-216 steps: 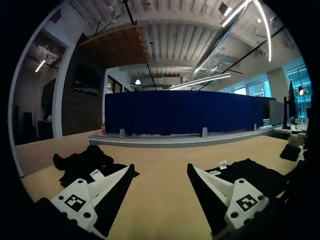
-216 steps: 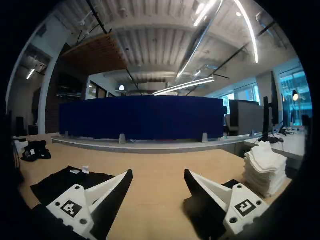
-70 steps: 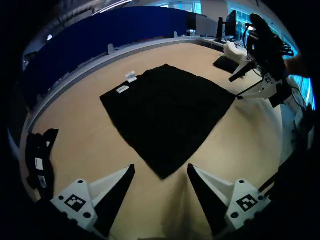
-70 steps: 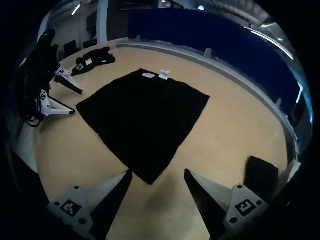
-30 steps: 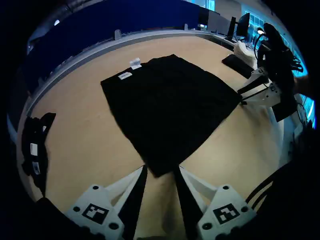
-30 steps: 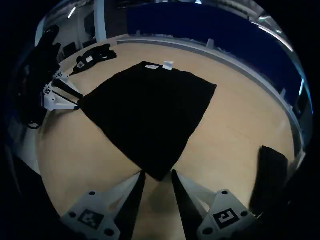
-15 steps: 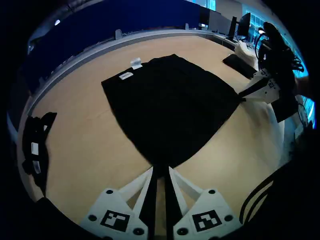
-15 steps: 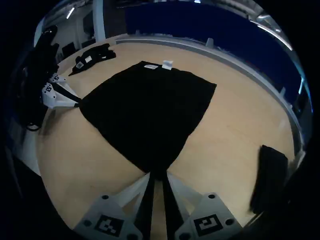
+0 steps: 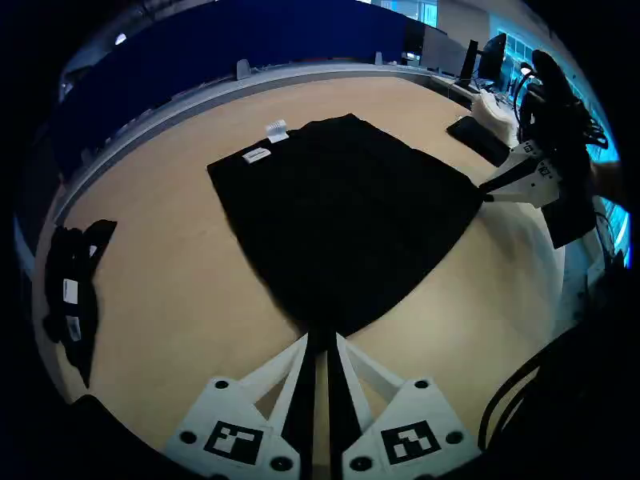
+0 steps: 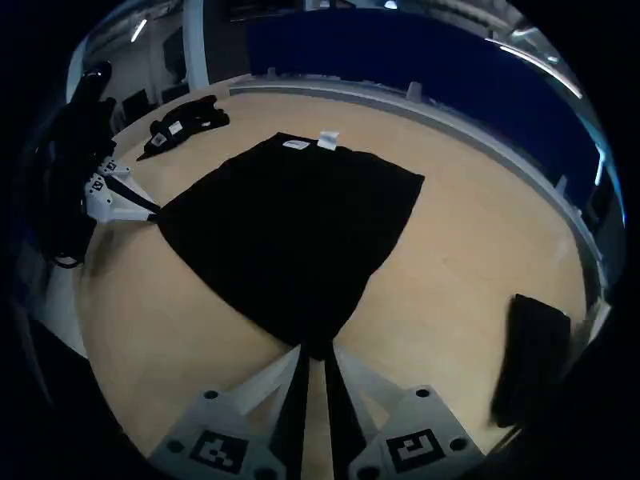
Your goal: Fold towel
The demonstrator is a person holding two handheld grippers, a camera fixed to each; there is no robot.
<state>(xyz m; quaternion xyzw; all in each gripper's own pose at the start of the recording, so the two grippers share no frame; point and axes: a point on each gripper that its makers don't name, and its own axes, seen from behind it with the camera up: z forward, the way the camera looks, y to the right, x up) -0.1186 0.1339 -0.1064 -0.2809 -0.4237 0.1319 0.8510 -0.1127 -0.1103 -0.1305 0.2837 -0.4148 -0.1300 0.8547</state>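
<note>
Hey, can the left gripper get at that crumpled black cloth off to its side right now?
Probably not yet: the left gripper is shut on a corner of the black towel and would have to let go first. Otherwise bare table lies between it and the crumpled cloth.

Wood table w/ blue partition along far edge, crumpled black cloth w/ white tags at left edge, flat folded dark piece nr right edge, monitor beyond far-right corner.
</note>
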